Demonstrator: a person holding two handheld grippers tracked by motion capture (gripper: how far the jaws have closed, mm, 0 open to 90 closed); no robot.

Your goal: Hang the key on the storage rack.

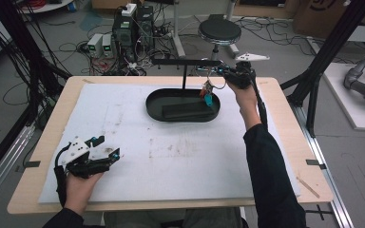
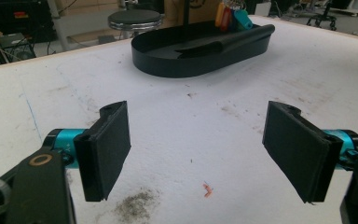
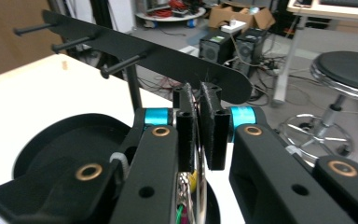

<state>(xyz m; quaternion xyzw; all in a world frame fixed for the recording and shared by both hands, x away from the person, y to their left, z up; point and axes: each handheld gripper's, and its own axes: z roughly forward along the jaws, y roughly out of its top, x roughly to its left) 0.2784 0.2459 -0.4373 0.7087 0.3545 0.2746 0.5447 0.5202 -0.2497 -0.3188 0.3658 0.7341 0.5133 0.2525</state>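
1. The surface is a wide wooden board covered by a white foam mat, matte and scuffed, with grey smudges and a small orange fleck just ahead of the left claw.
2. The black oval tray, smooth with a low upright wall, lies on the mat just below and beside the right claw, and well ahead of the left claw. A flat black rectangular block lies inside it.
3. A thin black post rises from the tray and carries a flat black hook bar with rounded ends and slim round pegs sticking out of its face. The bar's end sits just behind the right claw's tips.
4. The right claw, black with turquoise metal collars, is raised at the bar's right end. Its rough black pads stand narrow, pinched on the thin metal ring of the key bunch.
5. The key bunch hangs below the right claw, over the tray, with small glossy orange and teal plastic tags.
6. The left claw rests low near the front left of the surface, well apart from the tray. Its flat rectangular pads stand wide, with bare mat between them.
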